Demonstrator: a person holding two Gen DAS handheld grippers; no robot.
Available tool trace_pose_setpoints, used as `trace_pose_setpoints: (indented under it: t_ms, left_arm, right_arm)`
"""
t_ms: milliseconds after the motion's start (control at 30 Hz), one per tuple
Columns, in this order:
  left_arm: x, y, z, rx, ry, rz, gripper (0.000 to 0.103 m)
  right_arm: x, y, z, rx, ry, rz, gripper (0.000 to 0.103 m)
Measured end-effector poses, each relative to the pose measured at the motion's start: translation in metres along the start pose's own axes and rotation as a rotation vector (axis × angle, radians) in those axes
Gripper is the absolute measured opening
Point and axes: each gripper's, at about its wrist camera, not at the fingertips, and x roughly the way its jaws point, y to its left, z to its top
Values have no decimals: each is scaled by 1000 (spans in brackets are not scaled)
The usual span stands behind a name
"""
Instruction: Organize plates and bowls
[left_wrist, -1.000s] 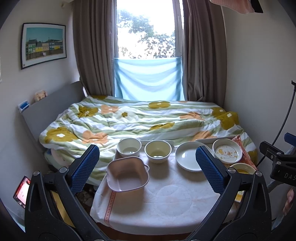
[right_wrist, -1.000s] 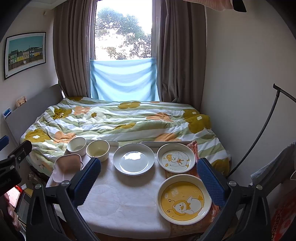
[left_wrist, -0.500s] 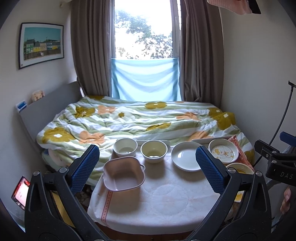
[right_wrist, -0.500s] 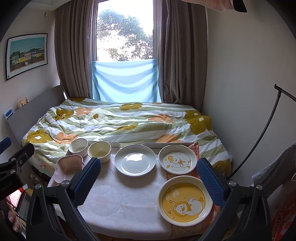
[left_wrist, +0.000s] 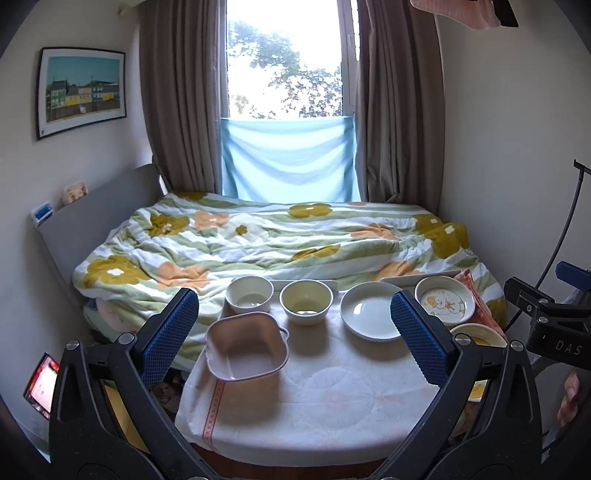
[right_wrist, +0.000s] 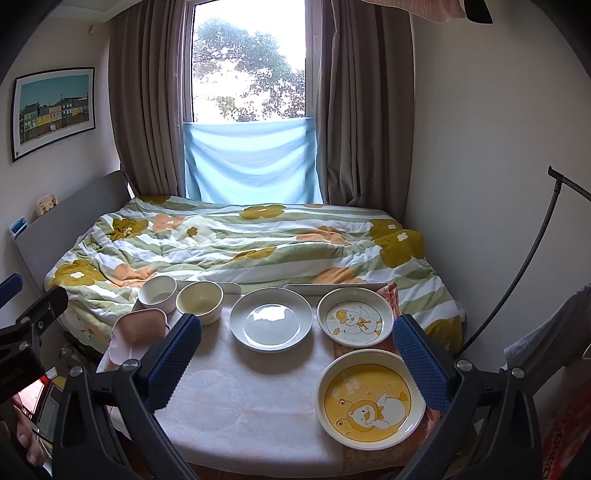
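On the cloth-covered table (left_wrist: 332, 413) stand a pink square bowl (left_wrist: 246, 345), a white round bowl (left_wrist: 249, 297), a cream bowl (left_wrist: 306, 301), a plain white plate (left_wrist: 369, 315), a duck-print plate (left_wrist: 444, 304) and a yellow cartoon plate (right_wrist: 371, 398). My left gripper (left_wrist: 295, 332) is open and empty, held back above the table's near edge. My right gripper (right_wrist: 297, 352) is open and empty, above the near right side. The same dishes show in the right wrist view: pink bowl (right_wrist: 140, 326), white bowl (right_wrist: 158, 293), cream bowl (right_wrist: 200, 302), plain plate (right_wrist: 271, 318), duck plate (right_wrist: 354, 316).
A bed with a flowered quilt (left_wrist: 280, 240) lies just behind the table, with a flat white tray (right_wrist: 334, 288) at its edge. Walls close in on both sides. A black stand rod (right_wrist: 517, 273) leans at the right. A lit phone (left_wrist: 40, 384) sits low on the left.
Both grippers have drifted slightly; the view shifted a little. The dishes have not moved and both grippers stay open.
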Motion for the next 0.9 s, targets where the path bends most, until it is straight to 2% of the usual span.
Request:
trace_pose_setpoints:
  t_ms: [900]
  left_arm:
    - [-3,4,1,-4,-2,-9,103]
  right_arm:
    - [-1,0,1,3,-7,2,103]
